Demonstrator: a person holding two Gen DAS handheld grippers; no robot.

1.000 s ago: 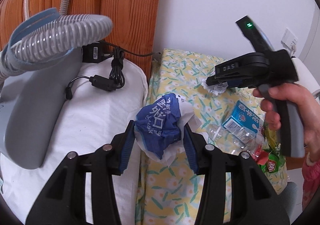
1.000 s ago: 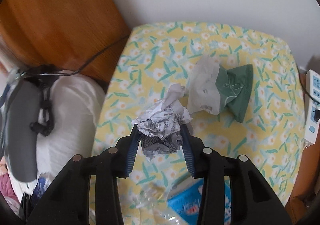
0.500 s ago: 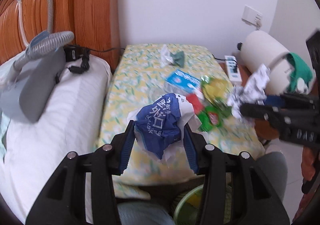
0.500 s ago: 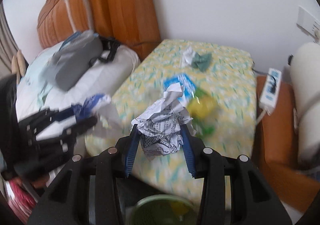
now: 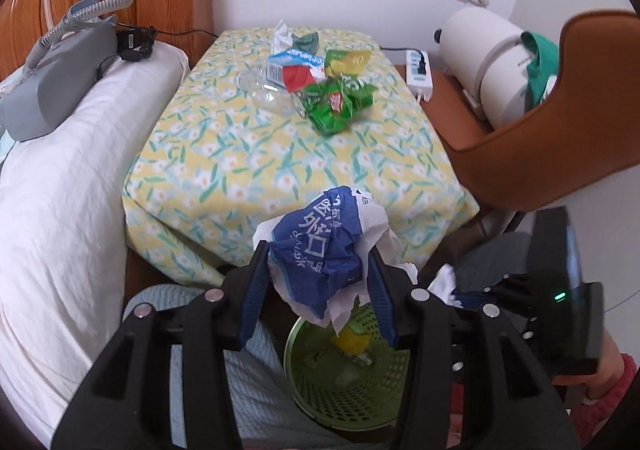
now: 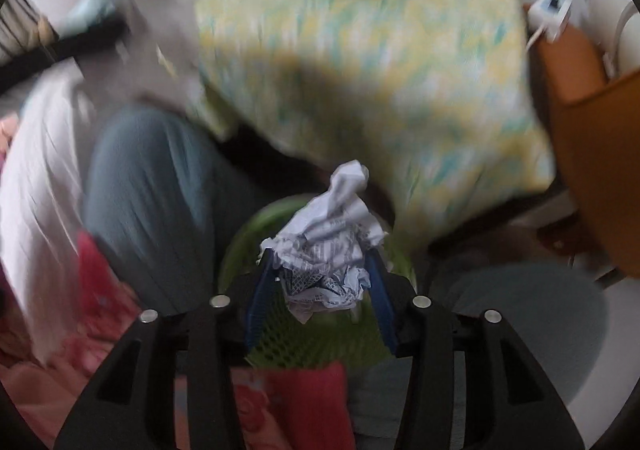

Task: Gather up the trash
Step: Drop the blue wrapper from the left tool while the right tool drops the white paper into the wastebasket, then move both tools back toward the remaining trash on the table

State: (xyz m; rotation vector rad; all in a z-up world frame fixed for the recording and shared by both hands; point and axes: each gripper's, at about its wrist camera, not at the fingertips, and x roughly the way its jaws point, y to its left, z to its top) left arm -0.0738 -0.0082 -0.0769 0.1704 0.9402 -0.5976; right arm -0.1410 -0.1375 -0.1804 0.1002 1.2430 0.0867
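Left wrist view first: my left gripper (image 5: pixel 318 286) is pinching a crumpled blue-and-white wrapper (image 5: pixel 322 254) right above the green mesh bin (image 5: pixel 308 382) at lower centre, so it's parked there for the drop. More trash (image 5: pixel 332 94) waits on the floral cloth (image 5: pixel 240 154) at upper centre. My right gripper (image 6: pixel 320 290) hangs over the same bin, jaws opening around a wad of printed paper (image 6: pixel 328 250); looks like the pads have let go, though blur makes that hard to call. The bin's bottom is mostly hidden behind the fingers.
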